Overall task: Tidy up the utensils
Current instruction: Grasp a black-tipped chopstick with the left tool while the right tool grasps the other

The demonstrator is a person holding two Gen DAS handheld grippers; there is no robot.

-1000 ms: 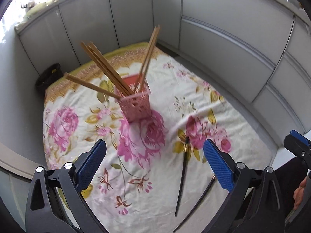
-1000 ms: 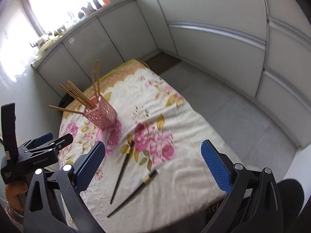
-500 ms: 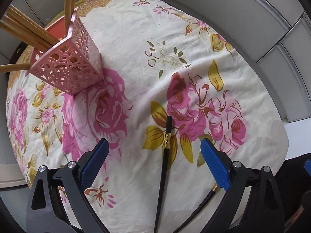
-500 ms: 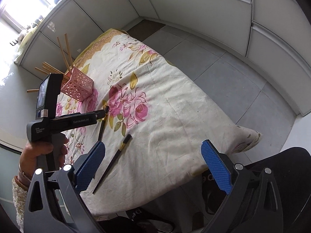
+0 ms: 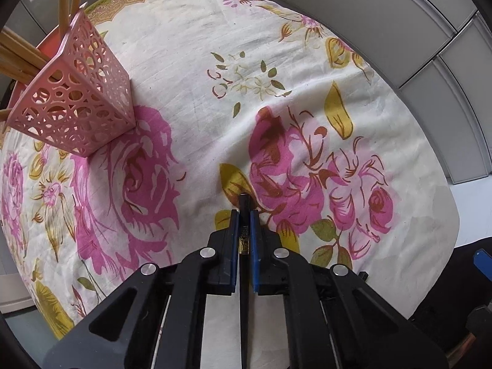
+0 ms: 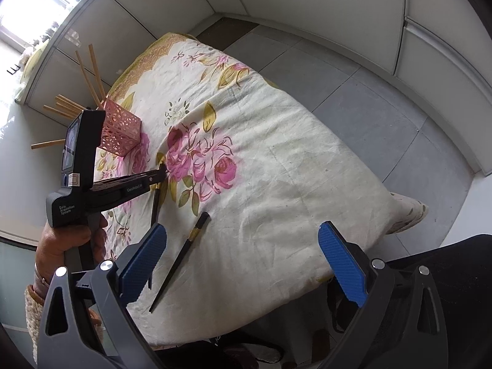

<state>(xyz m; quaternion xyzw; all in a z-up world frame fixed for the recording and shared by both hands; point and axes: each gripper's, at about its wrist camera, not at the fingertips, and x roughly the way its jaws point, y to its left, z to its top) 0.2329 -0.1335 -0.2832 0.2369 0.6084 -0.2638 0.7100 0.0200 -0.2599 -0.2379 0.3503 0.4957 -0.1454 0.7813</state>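
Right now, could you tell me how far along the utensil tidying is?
Done: several wooden chopsticks already stand in the pink holder. In hand: the left gripper is shut on one black chopstick, which lies on the floral cloth. Left: that chopstick must go into the holder, and the second black chopstick lies untouched ahead of the open right gripper.

1. Table (image 6: pixel 307 184): covered by a cream cloth printed with pink roses and yellow-green leaves, gold-patterned border at the far end; lies directly ahead of the right gripper.
2. Floor (image 6: pixel 384 98): grey tiles, ahead and to the right.
3. Cabinet fronts (image 6: pixel 338 9): pale grey panels, lining the far side and right.
4. Window (image 6: pixel 18 6): far upper left, bright daylight, small items on the ledge, too blurred to identify.
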